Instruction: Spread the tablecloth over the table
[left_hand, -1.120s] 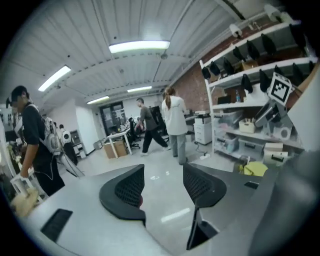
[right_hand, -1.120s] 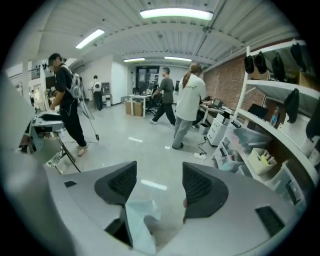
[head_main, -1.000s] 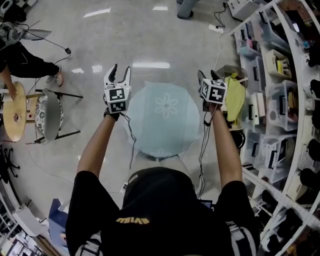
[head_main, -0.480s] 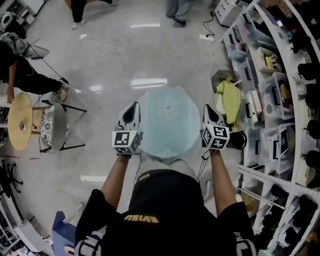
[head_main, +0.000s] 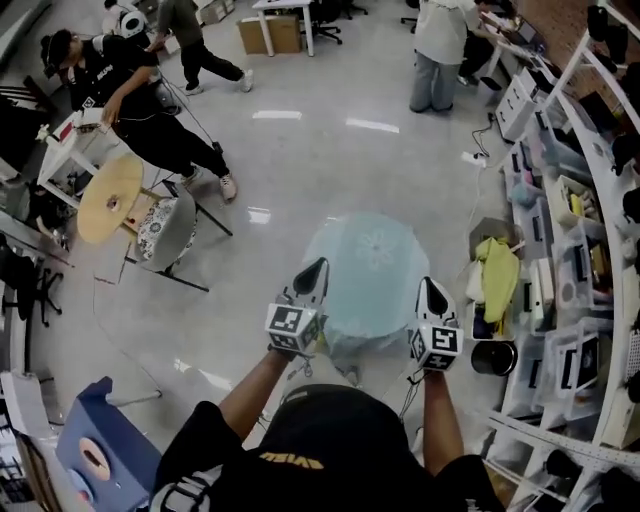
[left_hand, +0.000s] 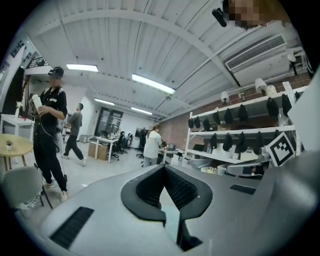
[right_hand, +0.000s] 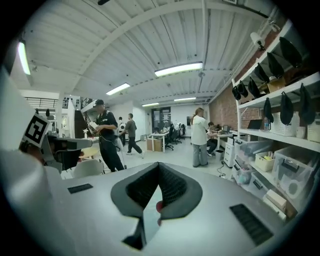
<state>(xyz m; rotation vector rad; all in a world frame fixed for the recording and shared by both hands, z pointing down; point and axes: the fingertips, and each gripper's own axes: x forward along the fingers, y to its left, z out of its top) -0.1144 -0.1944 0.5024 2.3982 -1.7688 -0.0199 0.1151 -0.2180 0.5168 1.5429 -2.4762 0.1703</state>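
Observation:
A pale blue tablecloth (head_main: 365, 262) with a flower print covers a small round table, and its near edge hangs down toward me. My left gripper (head_main: 316, 266) is at the cloth's near-left edge with its jaws shut. My right gripper (head_main: 428, 284) is at the near-right edge, also shut. In the left gripper view the left gripper (left_hand: 165, 169) pinches a pale sliver of the tablecloth (left_hand: 170, 215). In the right gripper view the right gripper (right_hand: 158, 166) shows a similar pale strip of tablecloth (right_hand: 149, 216) between its jaws. Both point level into the room, and their bodies hide the table.
Shelving (head_main: 575, 250) with bins runs down the right, with a yellow cloth (head_main: 497, 275) and a black bin (head_main: 492, 357) by it. A chair (head_main: 165, 228) and a round wooden table (head_main: 110, 195) stand left. People (head_main: 150, 100) are beyond.
Both grippers went from open at the table's far sides to shut, and drew back toward me to its near edge. The head view now takes in more of the room.

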